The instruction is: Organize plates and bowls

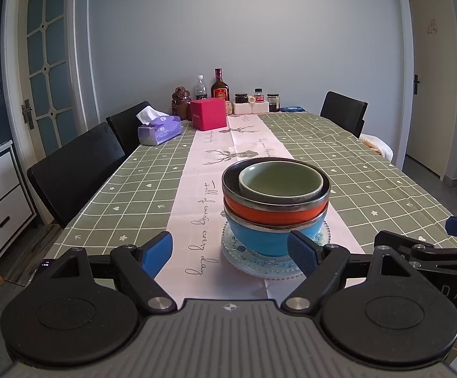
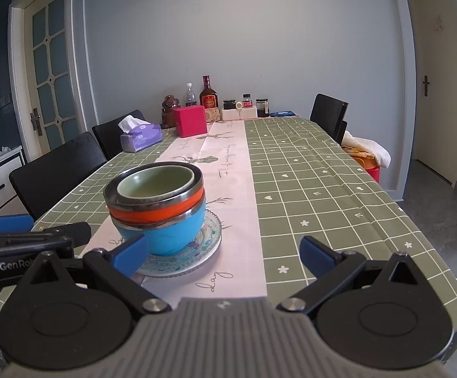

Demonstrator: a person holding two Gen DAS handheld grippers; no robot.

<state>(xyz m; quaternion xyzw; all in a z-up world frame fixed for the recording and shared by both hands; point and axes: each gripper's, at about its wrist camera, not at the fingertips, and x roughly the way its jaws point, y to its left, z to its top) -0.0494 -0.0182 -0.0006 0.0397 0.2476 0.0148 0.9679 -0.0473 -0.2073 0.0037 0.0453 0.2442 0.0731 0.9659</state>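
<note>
Blue-padded left claw [image 1: 230, 253] and right claw [image 2: 225, 256] gape wide, empty.

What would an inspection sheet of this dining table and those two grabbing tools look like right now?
Surface: table under a green checked cloth with a pale runner.
Job's things: green bowl nested in a dark bowl, orange bowl and blue bowl, stacked on a glass plate.
Clutter: tissue pack, red box, bottles and jars at the far end.
Grippers: left gripper open, right gripper open; both empty, short of the stack.
Cables: nothing seen.
Surroundings: black chairs, doors, grey wall.
</note>
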